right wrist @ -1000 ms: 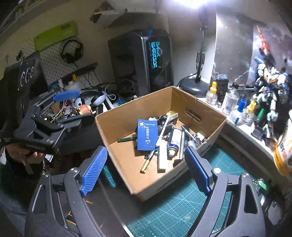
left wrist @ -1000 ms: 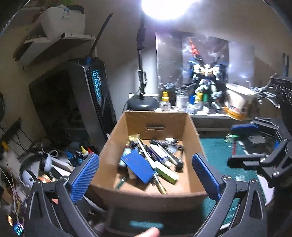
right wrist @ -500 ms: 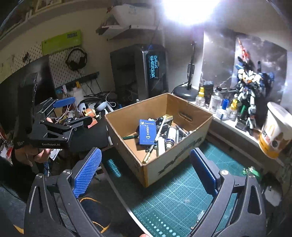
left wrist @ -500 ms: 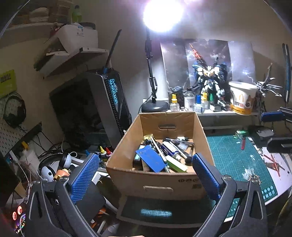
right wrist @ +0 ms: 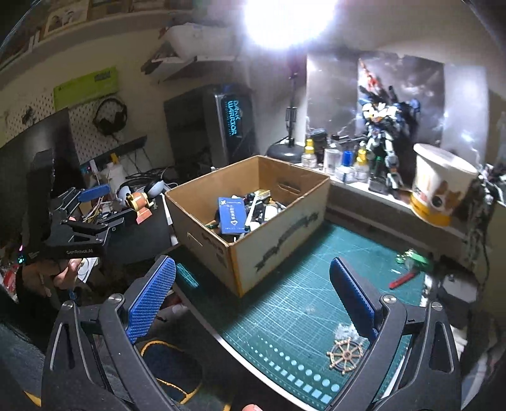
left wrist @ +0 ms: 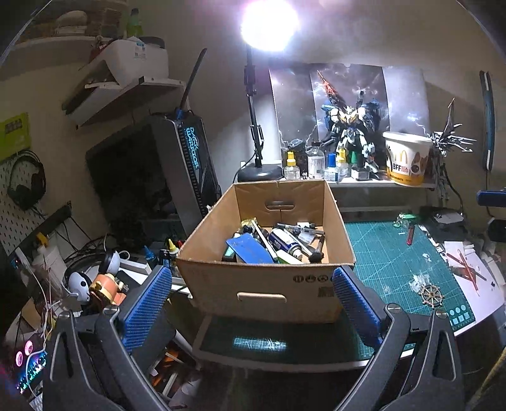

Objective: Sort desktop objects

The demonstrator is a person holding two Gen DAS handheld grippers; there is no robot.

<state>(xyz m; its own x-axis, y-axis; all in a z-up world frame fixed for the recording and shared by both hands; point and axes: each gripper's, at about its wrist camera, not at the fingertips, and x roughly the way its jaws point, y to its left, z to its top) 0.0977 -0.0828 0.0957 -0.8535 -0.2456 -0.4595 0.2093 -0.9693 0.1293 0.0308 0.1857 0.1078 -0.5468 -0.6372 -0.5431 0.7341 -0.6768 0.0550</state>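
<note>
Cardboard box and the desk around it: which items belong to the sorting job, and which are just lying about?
Job:
cardboard box
blue card and pens inside it
left gripper and right gripper, jaws open, empty

Lying about:
ship's wheel
red tool
paper bucket
robot figure
desk lamp

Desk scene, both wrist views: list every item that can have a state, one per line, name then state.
cardboard box: open-topped, upright, holding a pile of tools
blue booklet: in the box, lying tilted on the pile
desk lamp: on
PC tower: logo lit
left gripper: open, empty
right gripper: open, empty
McDonald's bucket: upright on the shelf
</note>
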